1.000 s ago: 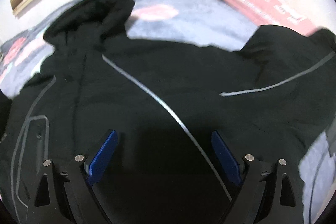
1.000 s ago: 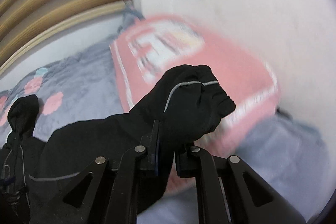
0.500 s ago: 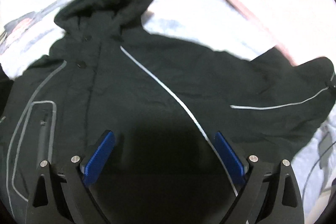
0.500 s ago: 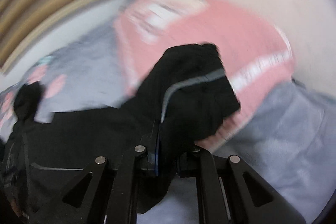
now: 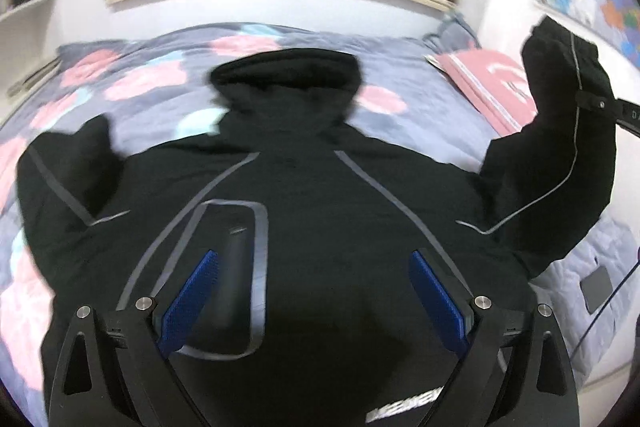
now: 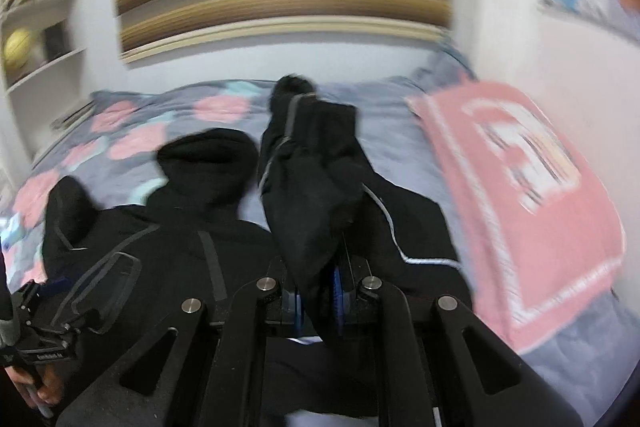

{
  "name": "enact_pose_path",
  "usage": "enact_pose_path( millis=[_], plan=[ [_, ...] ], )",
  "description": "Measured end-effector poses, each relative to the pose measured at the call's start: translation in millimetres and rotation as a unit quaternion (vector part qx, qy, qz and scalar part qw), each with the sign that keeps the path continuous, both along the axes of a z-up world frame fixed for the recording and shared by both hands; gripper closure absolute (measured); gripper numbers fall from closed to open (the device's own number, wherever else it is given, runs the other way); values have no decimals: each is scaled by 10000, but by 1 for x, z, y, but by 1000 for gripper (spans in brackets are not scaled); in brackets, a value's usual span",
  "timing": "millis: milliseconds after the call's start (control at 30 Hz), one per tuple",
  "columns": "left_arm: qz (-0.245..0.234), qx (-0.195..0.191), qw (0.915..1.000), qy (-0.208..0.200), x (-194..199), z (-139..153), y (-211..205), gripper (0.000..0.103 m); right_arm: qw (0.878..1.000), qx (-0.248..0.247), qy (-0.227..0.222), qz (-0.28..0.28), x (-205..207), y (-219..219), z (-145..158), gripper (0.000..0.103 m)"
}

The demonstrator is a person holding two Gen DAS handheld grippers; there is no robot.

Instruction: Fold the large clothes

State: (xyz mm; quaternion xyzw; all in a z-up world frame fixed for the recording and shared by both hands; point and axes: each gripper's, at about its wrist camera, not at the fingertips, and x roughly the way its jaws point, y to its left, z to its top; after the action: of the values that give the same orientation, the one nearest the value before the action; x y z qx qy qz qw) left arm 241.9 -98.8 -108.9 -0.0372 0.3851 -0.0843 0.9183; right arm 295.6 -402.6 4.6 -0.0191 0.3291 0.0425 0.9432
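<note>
Jacket: a black hooded jacket (image 5: 320, 211) with thin grey piping lies front-up on the bed (image 5: 152, 83), spread across the floral grey-and-pink quilt.
Hood: the hood (image 5: 286, 75) points toward the headboard end, resting on the quilt.
Left sleeve: bent upward beside the body of the jacket, its cuff (image 5: 86, 135) on the quilt.
Right sleeve: the sleeve (image 5: 568, 131) is lifted off the bed and stands up above the jacket's shoulder; its cuff (image 6: 316, 163) bunches just ahead of the jaws.
Right gripper: the right gripper (image 6: 318, 303) has its jaws closed on the sleeve fabric, blue pads pressed against black cloth.
Left gripper: the left gripper (image 5: 316, 295) hangs over the lower chest of the jacket with its jaws spread wide and nothing between the blue pads (image 5: 188, 303).
Pocket: a grey-outlined chest pocket (image 5: 236, 259) lies just beside the left pad.
Pillow: a pink pillow (image 6: 516, 195) rests on the bed to the right of the raised sleeve.
Sharpness: both views are motion-blurred.
</note>
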Motion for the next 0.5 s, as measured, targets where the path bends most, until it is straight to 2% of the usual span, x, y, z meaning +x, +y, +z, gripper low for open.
enact_pose_path(
  millis=[200, 300, 433, 500],
  plan=[
    [540, -227, 9983, -8, -24, -4, 76, 7, 9984, 54, -46, 552, 13, 125, -2, 90],
    [772, -232, 9967, -54, -34, -5, 103, 7, 9962, 92, 185, 851, 25, 186, -26, 89],
    [1098, -422, 9931, -37, -42, -11, 136, 7, 9897, -25, 635, 1284, 35, 265, -78, 88],
    [1222, -483, 9913, 15, -46, -15, 151, 7, 9837, -213, 1041, 1448, 41, 300, -118, 88]
  ],
)
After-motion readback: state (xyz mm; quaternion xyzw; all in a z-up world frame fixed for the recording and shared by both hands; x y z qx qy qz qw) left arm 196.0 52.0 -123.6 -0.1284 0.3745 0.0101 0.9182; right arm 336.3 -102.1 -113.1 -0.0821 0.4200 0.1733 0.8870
